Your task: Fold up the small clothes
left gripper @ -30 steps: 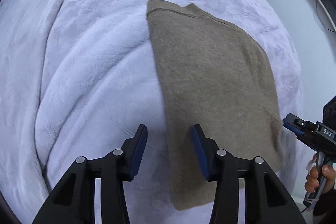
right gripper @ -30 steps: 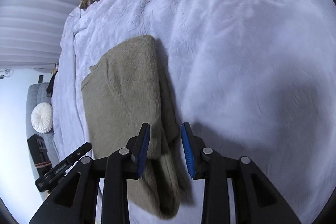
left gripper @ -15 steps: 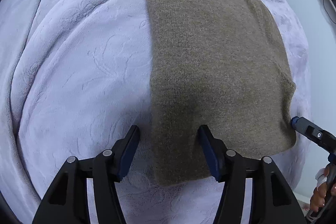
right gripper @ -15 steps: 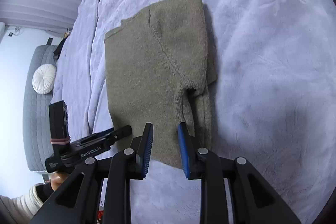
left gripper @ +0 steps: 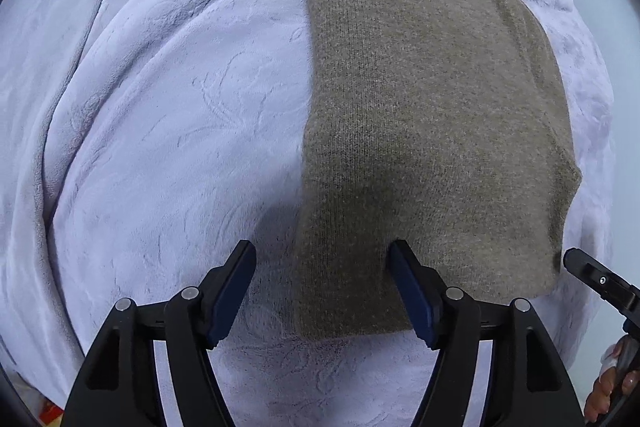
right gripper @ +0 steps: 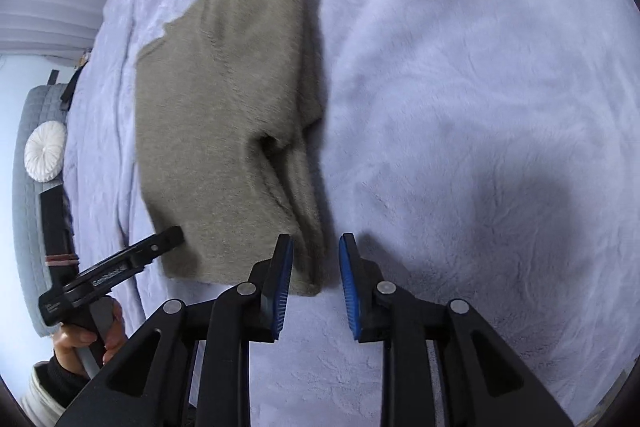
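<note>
Folded olive knit sweater [left gripper: 420,115] lies flat on the lavender blanket [left gripper: 180,115] of the bed.
The left tool [left gripper: 322,291] hangs over the sweater's near corner, jaws opening and straddling the hem without pressing it; the right tool [right gripper: 316,285] stands narrowly parted at the opposite near corner, gripping nothing.

both wrist views overlook one folded sweater [left gripper: 420,115] closely.
</note>
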Tool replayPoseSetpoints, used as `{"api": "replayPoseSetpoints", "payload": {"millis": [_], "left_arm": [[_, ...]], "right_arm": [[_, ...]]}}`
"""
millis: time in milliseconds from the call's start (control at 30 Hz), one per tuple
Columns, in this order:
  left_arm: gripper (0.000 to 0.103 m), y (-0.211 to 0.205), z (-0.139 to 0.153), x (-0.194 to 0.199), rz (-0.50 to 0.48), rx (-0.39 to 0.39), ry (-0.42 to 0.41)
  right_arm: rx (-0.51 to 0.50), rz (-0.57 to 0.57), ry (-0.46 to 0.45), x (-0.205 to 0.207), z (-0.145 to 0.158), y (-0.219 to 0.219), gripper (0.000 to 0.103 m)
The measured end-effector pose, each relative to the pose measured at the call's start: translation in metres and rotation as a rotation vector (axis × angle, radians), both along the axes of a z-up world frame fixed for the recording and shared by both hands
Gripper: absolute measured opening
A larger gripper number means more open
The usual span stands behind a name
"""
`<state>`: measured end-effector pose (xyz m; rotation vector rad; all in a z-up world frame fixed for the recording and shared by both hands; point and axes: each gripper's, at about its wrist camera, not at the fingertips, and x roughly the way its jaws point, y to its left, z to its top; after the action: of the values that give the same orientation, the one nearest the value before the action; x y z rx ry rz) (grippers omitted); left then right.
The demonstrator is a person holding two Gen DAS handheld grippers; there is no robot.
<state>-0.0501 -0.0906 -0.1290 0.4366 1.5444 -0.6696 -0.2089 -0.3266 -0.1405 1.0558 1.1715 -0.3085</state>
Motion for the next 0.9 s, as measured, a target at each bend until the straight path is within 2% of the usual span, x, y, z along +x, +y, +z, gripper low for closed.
{"api": "replayPoseSetpoints", "payload": {"millis": [133, 233, 300, 400, 533, 700, 733, 767, 800, 900], "left_arm": [[0.071, -0.006, 0.008, -0.011, 0.012, 0.038, -0.032], [0.071, -0.006, 0.014, -0.018, 0.029, 0.048, -0.037], [0.071, -0.009, 0.018, -0.023, 0.038, 0.060, -0.043], [0.071, -0.010, 0.025, -0.030, 0.050, 0.070, -0.054], [0.071, -0.008, 0.033, -0.032, 0.050, 0.082, -0.057], [0.071, -0.019, 0.037, -0.026, 0.024, 0.092, -0.058], [0.074, -0.021, 0.038, -0.027, 0.016, 0.092, -0.055], [0.082, -0.024, 0.034, -0.024, 0.009, 0.093, -0.052], [0.097, -0.026, 0.035, -0.025, 0.004, 0.088, -0.059], [0.099, -0.032, 0.036, -0.026, -0.014, 0.081, -0.076]], "right_arm": [[0.009, 0.057, -0.014, 0.009, 0.002, -0.002, 0.027], [0.027, 0.084, 0.037, 0.016, -0.013, -0.003, 0.027], [0.082, 0.062, 0.075, 0.017, -0.032, -0.008, 0.032], [0.158, 0.012, 0.058, 0.010, -0.044, -0.016, 0.032], [0.138, 0.069, 0.043, 0.014, -0.042, -0.014, 0.036], [0.169, 0.065, 0.031, 0.017, -0.046, -0.013, 0.039], [0.172, 0.064, 0.028, 0.017, -0.046, -0.013, 0.039], [0.174, 0.061, 0.025, 0.018, -0.046, -0.013, 0.041], [0.177, 0.057, 0.022, 0.018, -0.046, -0.012, 0.041], [0.186, 0.050, 0.019, 0.010, -0.046, -0.019, 0.045]]}}
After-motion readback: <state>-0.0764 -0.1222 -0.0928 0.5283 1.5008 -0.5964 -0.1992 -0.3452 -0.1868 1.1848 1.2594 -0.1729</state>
